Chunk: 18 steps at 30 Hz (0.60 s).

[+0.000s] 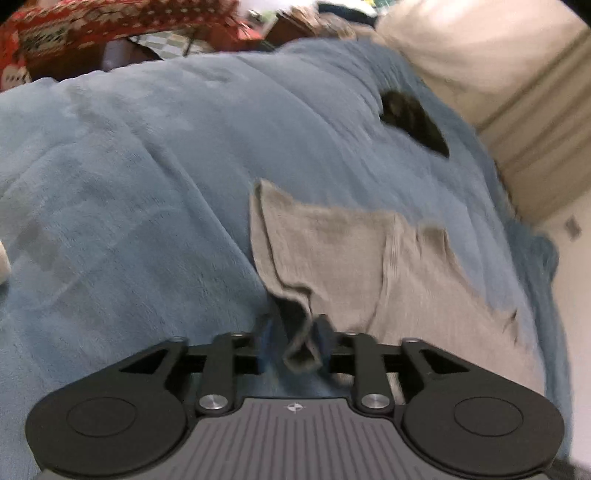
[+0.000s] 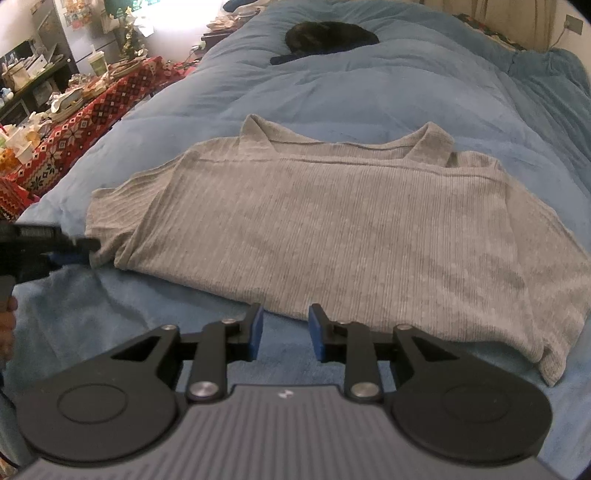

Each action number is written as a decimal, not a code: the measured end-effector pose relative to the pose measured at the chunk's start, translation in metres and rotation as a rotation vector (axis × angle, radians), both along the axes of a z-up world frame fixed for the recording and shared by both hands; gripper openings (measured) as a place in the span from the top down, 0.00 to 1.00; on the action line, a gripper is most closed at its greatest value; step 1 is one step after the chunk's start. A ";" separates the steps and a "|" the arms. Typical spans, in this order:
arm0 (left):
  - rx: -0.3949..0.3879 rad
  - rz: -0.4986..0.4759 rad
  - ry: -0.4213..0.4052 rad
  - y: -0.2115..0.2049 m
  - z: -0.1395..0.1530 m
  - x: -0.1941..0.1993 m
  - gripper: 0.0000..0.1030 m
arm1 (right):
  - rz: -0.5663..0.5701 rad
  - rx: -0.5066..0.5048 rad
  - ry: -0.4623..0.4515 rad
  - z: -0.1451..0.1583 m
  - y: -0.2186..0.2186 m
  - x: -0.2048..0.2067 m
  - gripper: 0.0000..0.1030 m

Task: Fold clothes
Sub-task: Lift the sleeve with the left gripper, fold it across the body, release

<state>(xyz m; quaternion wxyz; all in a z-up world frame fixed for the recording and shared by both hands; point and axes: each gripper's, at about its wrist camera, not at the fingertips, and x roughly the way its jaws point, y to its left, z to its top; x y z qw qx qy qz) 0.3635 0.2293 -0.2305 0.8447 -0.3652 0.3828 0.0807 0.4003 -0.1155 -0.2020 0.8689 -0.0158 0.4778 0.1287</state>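
Note:
A grey ribbed shirt (image 2: 332,229) lies flat on the blue blanket (image 2: 369,92), its collar at the far side. In the blurred left wrist view the shirt (image 1: 351,251) runs off to the right. Its sleeve edge hangs as a crumpled fold (image 1: 301,354) between the blue pads of my left gripper (image 1: 295,328), which stand apart and are not pinching it. In the right wrist view that left gripper (image 2: 77,251) sits at the shirt's left sleeve tip. My right gripper (image 2: 286,332) is open just in front of the shirt's near hem, with only blanket between its pads.
A black shape, perhaps a cat (image 2: 328,35), rests far up the bed, also visible as a dark patch (image 1: 413,122). A cluttered table under a red patterned cloth (image 2: 92,114) flanks the bed's left side. A person's hand (image 2: 5,325) shows at the left edge.

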 end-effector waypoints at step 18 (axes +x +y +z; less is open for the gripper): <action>0.087 -0.168 -0.172 -0.038 0.067 0.033 0.98 | -0.062 0.018 -0.015 0.004 -0.017 -0.001 0.71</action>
